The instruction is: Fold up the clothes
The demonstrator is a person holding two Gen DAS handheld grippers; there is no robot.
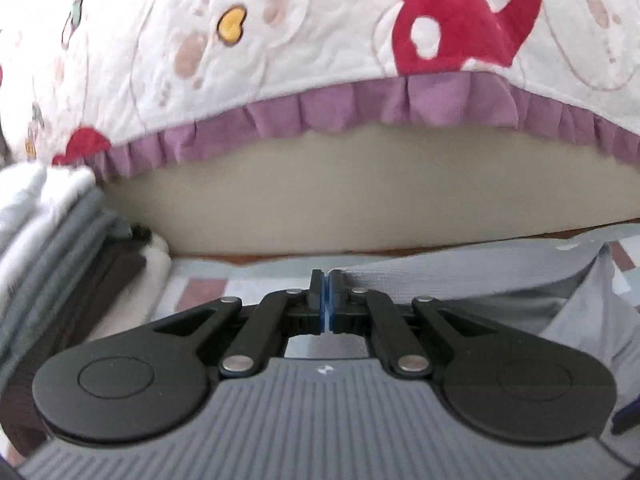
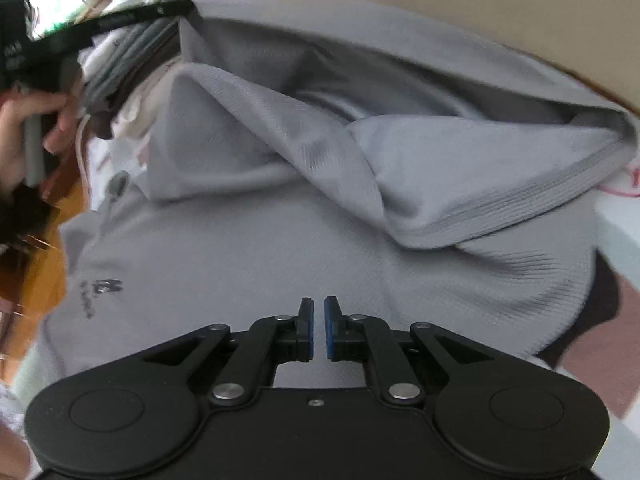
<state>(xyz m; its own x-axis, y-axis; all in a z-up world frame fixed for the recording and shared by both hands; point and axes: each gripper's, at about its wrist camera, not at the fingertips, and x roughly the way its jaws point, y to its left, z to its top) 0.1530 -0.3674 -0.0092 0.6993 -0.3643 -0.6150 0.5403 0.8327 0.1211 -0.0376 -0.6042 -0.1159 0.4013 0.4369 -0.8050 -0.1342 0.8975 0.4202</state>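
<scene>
A grey knit shirt [image 2: 280, 248] lies spread on the patterned mat, with a small dark logo [image 2: 102, 286] at its left and a ribbed hem [image 2: 500, 208] folded over at the right. My right gripper [image 2: 319, 328] hovers just above the shirt's body, open by a narrow gap with nothing between its blue pads. My left gripper [image 1: 328, 296] is shut, and the shirt's edge [image 1: 460, 280] runs off to the right from its tips. In the right wrist view the left gripper [image 2: 186, 6] holds that corner raised at the top left.
A stack of folded clothes [image 1: 60, 248] stands to the left, beside the shirt. Behind it is a bed's beige side [image 1: 340, 200] under a quilt [image 1: 300, 40] with a purple frill. A person's hand [image 2: 24, 140] and wooden floor [image 2: 44, 276] are at the left.
</scene>
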